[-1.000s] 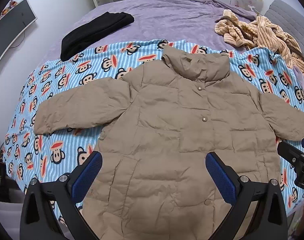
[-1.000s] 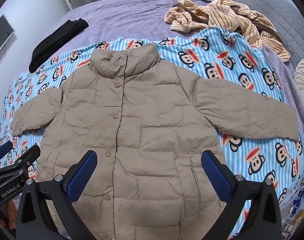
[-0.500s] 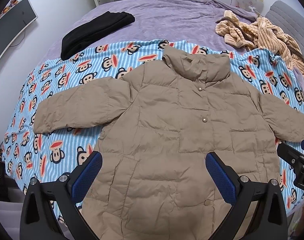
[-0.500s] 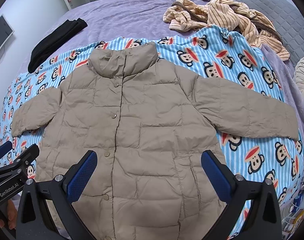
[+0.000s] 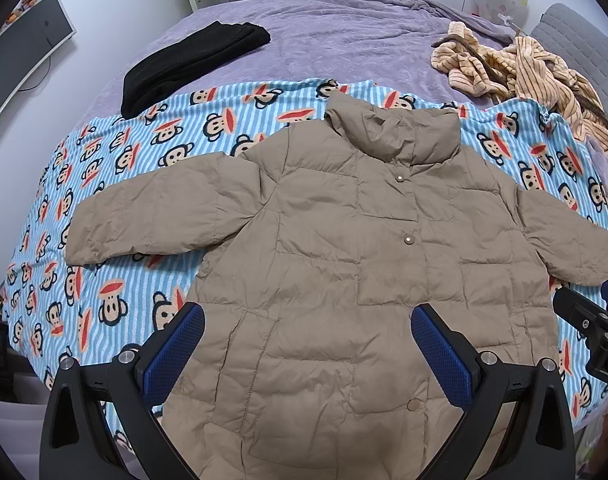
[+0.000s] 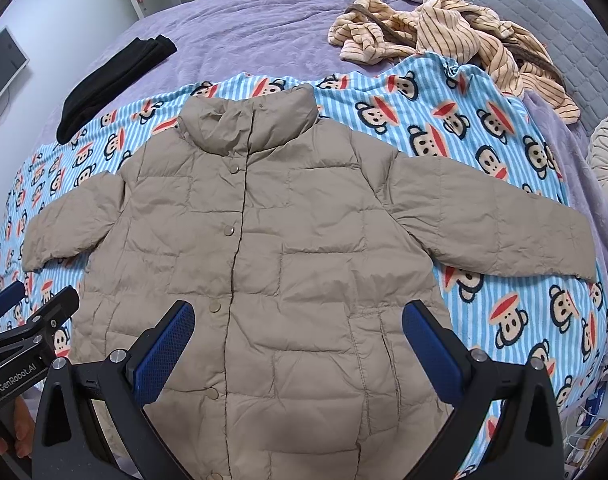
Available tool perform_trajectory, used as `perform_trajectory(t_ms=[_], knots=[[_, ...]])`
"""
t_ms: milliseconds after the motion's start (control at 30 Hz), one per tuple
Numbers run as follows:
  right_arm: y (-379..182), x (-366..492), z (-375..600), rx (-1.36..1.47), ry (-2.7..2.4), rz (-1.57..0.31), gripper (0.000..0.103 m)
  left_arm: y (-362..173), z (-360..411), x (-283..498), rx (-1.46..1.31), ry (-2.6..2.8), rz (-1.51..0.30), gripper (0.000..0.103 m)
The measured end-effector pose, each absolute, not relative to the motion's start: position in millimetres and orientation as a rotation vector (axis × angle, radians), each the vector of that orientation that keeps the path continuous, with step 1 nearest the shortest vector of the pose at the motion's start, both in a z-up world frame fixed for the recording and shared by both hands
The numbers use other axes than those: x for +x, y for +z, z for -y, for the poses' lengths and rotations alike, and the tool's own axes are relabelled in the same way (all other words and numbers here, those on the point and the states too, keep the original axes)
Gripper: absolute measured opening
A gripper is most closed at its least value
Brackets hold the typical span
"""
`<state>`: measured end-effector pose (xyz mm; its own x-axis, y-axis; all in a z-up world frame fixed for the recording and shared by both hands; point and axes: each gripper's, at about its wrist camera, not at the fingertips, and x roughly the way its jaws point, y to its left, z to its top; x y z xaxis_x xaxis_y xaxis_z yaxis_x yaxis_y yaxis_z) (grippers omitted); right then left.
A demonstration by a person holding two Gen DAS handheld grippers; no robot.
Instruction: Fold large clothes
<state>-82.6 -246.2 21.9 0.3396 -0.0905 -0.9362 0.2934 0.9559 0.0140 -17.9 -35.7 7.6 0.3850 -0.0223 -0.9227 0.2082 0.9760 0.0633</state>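
A tan quilted puffer jacket (image 5: 344, 264) lies flat, front up and snapped shut, on a blue striped monkey-print blanket (image 5: 115, 184), both sleeves spread out; it also shows in the right wrist view (image 6: 287, 264). My left gripper (image 5: 304, 344) is open and empty above the jacket's lower left part. My right gripper (image 6: 295, 340) is open and empty above the lower right part. Each gripper shows at the edge of the other's view: the right gripper (image 5: 596, 328) and the left gripper (image 6: 19, 340).
The blanket (image 6: 484, 128) covers a purple bedspread (image 5: 336, 36). A folded black garment (image 5: 187, 64) lies at the back left. A heap of orange striped clothes (image 5: 536, 68) lies at the back right by a grey headboard (image 6: 560, 32). A monitor (image 5: 19, 52) hangs on the left wall.
Both grippers have drifted very slightly; the view shifts a little. The jacket has not moved and both grippers stay open.
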Motion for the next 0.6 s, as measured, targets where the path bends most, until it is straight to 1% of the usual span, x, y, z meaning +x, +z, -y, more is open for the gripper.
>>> perform_trajectory(t_ms=[600], knots=[[21.5,-81.9,247.2,0.191,-0.251,-1.201,0.103,6.4,34.6,-19.0,0.180,-0.145,-1.168,0.103]])
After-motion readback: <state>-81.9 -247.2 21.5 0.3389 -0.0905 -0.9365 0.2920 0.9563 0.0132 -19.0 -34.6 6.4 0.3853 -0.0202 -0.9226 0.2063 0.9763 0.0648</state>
